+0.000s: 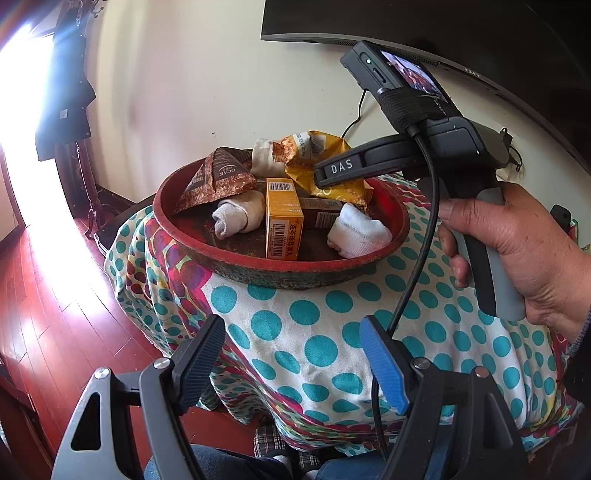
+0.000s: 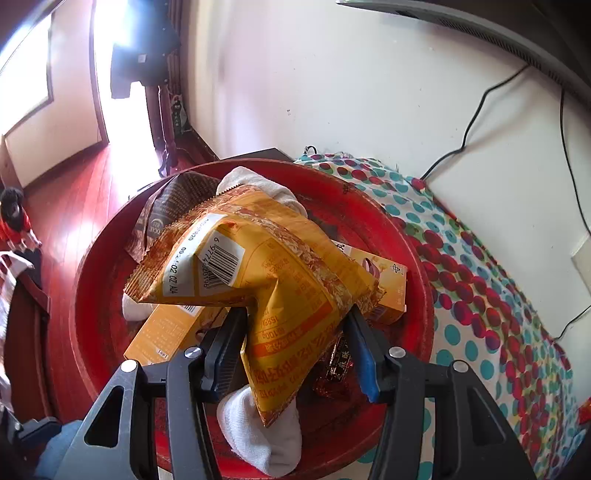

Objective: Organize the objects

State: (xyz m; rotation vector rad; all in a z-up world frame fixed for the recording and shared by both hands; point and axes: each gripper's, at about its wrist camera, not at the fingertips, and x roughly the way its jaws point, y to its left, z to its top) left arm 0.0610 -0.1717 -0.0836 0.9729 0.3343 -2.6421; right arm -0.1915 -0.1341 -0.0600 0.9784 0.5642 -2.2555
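A round red tray (image 1: 400, 225) sits on a polka-dot cloth (image 1: 317, 325). In it lie a brown packet (image 1: 218, 177), rolled white socks (image 1: 240, 216), orange boxes (image 1: 284, 218) and a yellow snack bag (image 1: 325, 162). My right gripper (image 1: 328, 175) is over the tray. In the right wrist view it (image 2: 295, 317) is shut on the yellow snack bag (image 2: 273, 266), above the tray (image 2: 406, 236). A white sock (image 2: 266, 432) and an orange box (image 2: 166, 332) lie under the bag. My left gripper (image 1: 291, 328) is open and empty in front of the tray.
A red wooden floor (image 1: 51, 295) lies to the left. A dark monitor (image 1: 443, 22) hangs on the white wall behind, with black cables (image 2: 476, 114) running down. A dark coat (image 1: 70, 96) hangs by the bright doorway.
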